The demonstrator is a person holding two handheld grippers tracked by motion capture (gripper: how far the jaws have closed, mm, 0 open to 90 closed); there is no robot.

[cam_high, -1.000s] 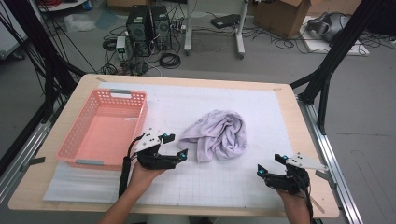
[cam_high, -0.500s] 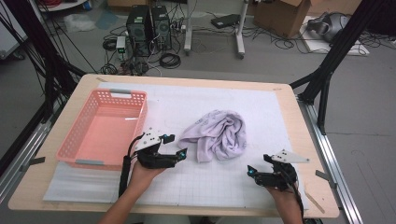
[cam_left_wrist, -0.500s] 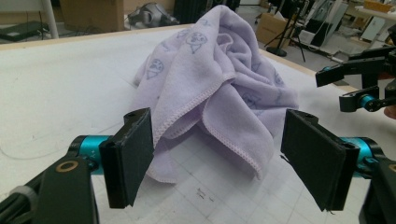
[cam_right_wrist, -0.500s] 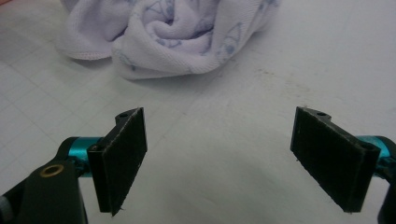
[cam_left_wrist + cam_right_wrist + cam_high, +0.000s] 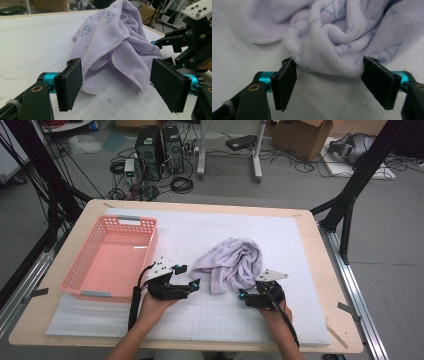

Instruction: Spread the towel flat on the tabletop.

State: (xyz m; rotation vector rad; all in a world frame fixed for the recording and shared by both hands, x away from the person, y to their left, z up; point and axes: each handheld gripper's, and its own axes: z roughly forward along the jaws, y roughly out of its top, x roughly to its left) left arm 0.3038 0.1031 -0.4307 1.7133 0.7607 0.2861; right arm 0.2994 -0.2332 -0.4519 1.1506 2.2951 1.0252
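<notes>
A crumpled lilac towel lies on the white mat near the table's middle. My left gripper rests on the mat just left of it, jaws open. In the left gripper view the towel lies ahead of the left gripper, its near hem reaching between the pads without touching them. My right gripper sits at the towel's lower right edge. In the right gripper view a towel fold hangs at the tips of the right gripper. Its jaws have just been closing but stand open around the fold.
A pink plastic basket stands empty at the left on the mat. The wooden table edge runs close behind my right hand. My right gripper shows at the right of the left gripper view.
My right gripper has moved left across the mat, from the table's right edge up to the towel's lower right edge. The left gripper and the towel have stayed put.
</notes>
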